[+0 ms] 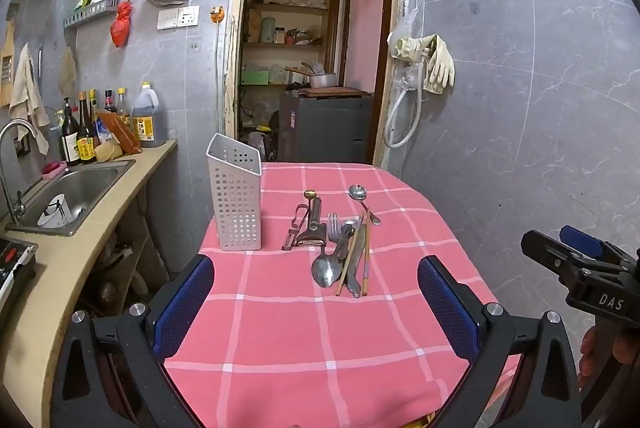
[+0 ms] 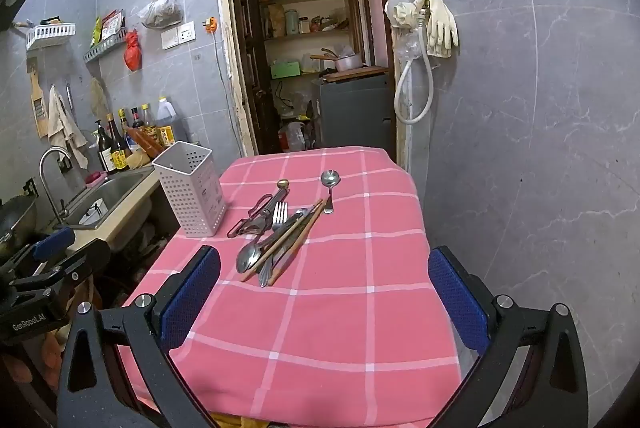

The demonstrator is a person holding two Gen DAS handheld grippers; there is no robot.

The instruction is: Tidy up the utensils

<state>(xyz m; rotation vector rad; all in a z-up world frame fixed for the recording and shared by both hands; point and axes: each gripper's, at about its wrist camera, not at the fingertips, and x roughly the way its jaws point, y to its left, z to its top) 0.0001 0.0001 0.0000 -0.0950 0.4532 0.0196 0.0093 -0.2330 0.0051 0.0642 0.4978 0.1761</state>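
The left gripper (image 1: 316,304) has its jaws released, spread as wide as they go, with nothing between the blue pads (image 1: 184,308) but bare cloth. The right gripper (image 2: 324,298) is the same: jaws wide apart, empty, hanging over the near part of the desk. Each shows in the other's view, the right gripper at the right edge of the left wrist view with a hand (image 1: 592,356) under it, the left gripper at the lower left of the right wrist view.

Beyond both pairs of jaws lies the pink checked cloth (image 1: 304,340) that covers the desk. Around the middle of it sits the heap of utensils: a large spoon (image 1: 326,270) with its bowl toward the near edge, a fork (image 1: 334,224) with tines toward the far edge, and wooden chopsticks (image 1: 352,260) crossing loosely over the other metal handles (just how many pieces lie under them I cannot tell). Touching the heap on its left side is a metal peeler (image 1: 306,228), with a brass-knobbed tool (image 1: 314,206) lying against it. A smaller spoon (image 1: 362,202) lies slightly apart, toward the far edge, bowl pointing away.

Near the left edge of the desk, just beside the peeler, a white perforated holder (image 1: 236,204) stands upright; it looks empty in the right wrist view.

Left of the desk runs a counter with a steel sink (image 1: 76,188), and bottles (image 1: 80,136) at its back.
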